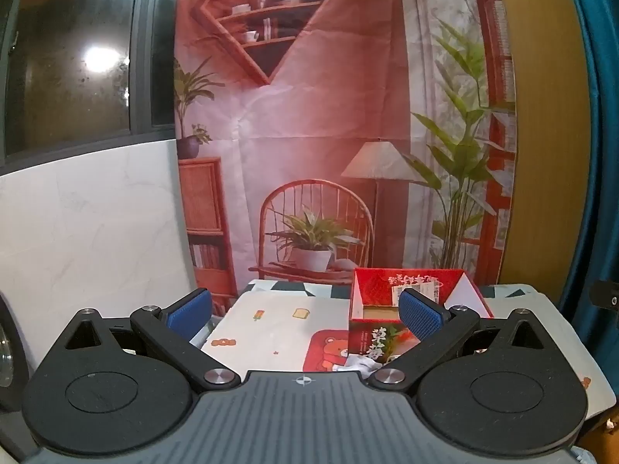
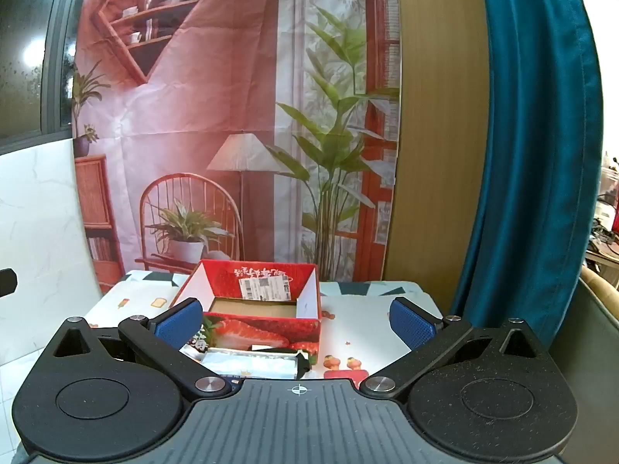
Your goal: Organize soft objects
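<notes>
Cloth (image 2: 251, 365) before box (image 2: 267, 326) on table (image 2: 371, 324)

Printed backdrop (image 2: 216, 96) behind table; teal curtain (image 2: 541, 154) right; window (image 1: 73, 58) left.

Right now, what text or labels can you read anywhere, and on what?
Red strawberry box, front face: large white Chinese characters, partly hidden; look like "草莓".
Box's inner back wall: white handwritten-style Chinese line, too blurred.
White shipping label there: barcode and print, too small.
Nothing else readable.

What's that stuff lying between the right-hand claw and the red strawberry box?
In the right wrist view, a pale folded cloth with a dark edge lies on the table against the box's front, just ahead of the open right gripper.
</notes>
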The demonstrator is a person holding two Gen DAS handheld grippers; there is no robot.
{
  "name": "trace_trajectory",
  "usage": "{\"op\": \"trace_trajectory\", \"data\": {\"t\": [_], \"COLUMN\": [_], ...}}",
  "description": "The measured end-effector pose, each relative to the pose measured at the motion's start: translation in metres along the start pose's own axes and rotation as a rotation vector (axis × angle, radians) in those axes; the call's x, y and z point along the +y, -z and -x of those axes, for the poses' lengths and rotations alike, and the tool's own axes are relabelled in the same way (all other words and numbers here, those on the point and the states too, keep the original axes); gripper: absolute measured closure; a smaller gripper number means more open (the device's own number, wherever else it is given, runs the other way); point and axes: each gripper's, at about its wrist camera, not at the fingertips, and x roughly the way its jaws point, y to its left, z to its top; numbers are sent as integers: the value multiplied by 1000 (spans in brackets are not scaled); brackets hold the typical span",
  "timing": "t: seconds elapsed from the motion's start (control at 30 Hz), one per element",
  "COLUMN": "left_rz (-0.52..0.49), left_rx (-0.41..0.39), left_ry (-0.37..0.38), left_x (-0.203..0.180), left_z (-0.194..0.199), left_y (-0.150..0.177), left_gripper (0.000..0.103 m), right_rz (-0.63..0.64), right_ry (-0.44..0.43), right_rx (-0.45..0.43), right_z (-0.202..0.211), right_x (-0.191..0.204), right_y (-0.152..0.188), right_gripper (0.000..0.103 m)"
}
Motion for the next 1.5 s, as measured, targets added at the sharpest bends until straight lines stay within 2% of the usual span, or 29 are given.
{"op": "trace_trajectory", "data": {"t": [0.13, 1.5], "left_rz": [36, 16], "left_rx": [-13, -9], "left_ry": [11, 1], "left_x": [5, 4], "left_z": [2, 2], "left_y": [2, 1], "left_gripper": [0, 0], "right_rz": [-1, 0], "right_ry": [-3, 1], "right_rx": [4, 8], "right_z": [0, 3], "right_x": [-1, -1], "right_y": [0, 4], "right_gripper": [0, 0]}}
